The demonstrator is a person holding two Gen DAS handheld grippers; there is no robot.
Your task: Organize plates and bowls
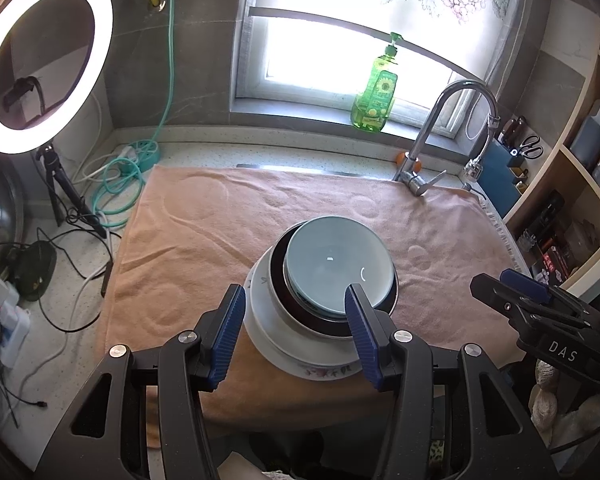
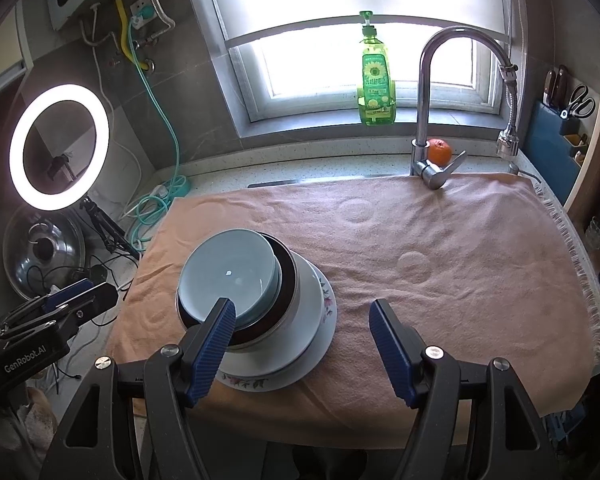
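A stack of dishes stands on the peach towel (image 1: 204, 240) (image 2: 460, 248). From the bottom it holds a floral-rimmed plate (image 1: 324, 372) (image 2: 244, 382), a white plate (image 1: 260, 320) (image 2: 312, 312), a dark metal-rimmed bowl (image 1: 278, 276) (image 2: 288, 276) and a pale blue bowl (image 1: 332, 264) (image 2: 228, 272) on top. My left gripper (image 1: 296, 300) is open and empty, its fingers on either side of the stack's near edge. My right gripper (image 2: 302, 312) is open and empty, just right of the stack. Each gripper also shows in the other view, the right (image 1: 512, 288) and the left (image 2: 72, 296).
A faucet (image 1: 444, 136) (image 2: 424, 112) rises at the towel's far right, with an orange (image 2: 439, 151) beside it. A green soap bottle (image 1: 374, 92) (image 2: 376, 80) stands on the windowsill. A ring light (image 1: 44, 68) (image 2: 58, 148), cables and a pot lid (image 2: 44, 256) lie left. Shelves (image 1: 572, 184) stand right.
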